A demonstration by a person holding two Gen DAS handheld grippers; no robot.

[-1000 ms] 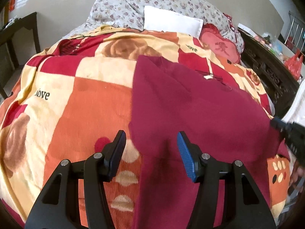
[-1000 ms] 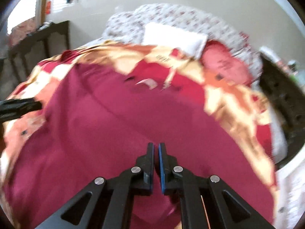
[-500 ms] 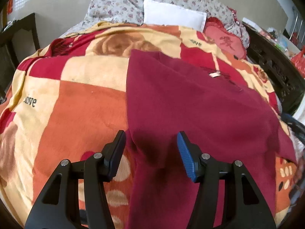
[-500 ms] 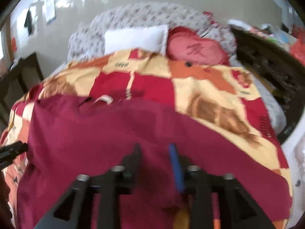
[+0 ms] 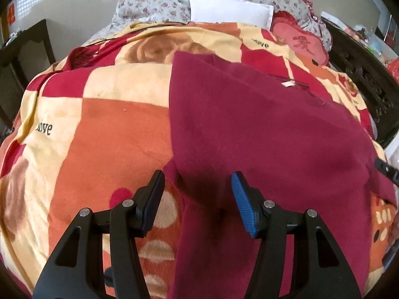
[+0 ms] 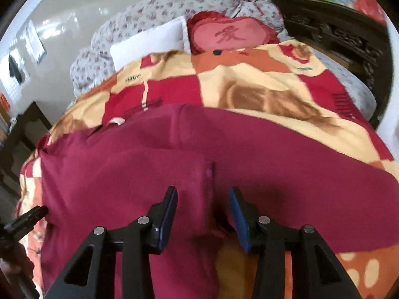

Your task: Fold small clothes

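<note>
Spread flat on the blanket (image 5: 112,124): a maroon shirt (image 5: 261,129), well short of the pillow (image 5: 229,7), collar end toward the pillow.

Left hand-held gripper (image 5: 197,182): jaws about half apart, hanging just over the shirt's side edge at the end far from the pillow, gripping nothing. Right hand-held gripper (image 6: 203,194): narrower and closing, with a raised seam of the shirt between the jaws, pads not yet pressing.

Probably the pick-up before a fold. To do it well:
- Go down until both pads straddle the cloth, then pinch. Take only the shirt, not the plush blanket beneath.
- Bite a little way in from the hem, so that the cloth does not slip out when lifted.
- Grip at matching spots on both sides, equally far from the pillow, to get a straight crease.
- Lift low and carry both sides together. Expect limp cloth to sag in the middle.

Edges and room: plenty of bare blanket beside the shirt on the left, and more between collar and pillow. Less on the right, where dark carved furniture (image 5: 361,69) stands close beside the bed; keep sweeps short there. Beware the rounded blanket edge on the side away from the pillow, since cloth may slide off it.
</note>
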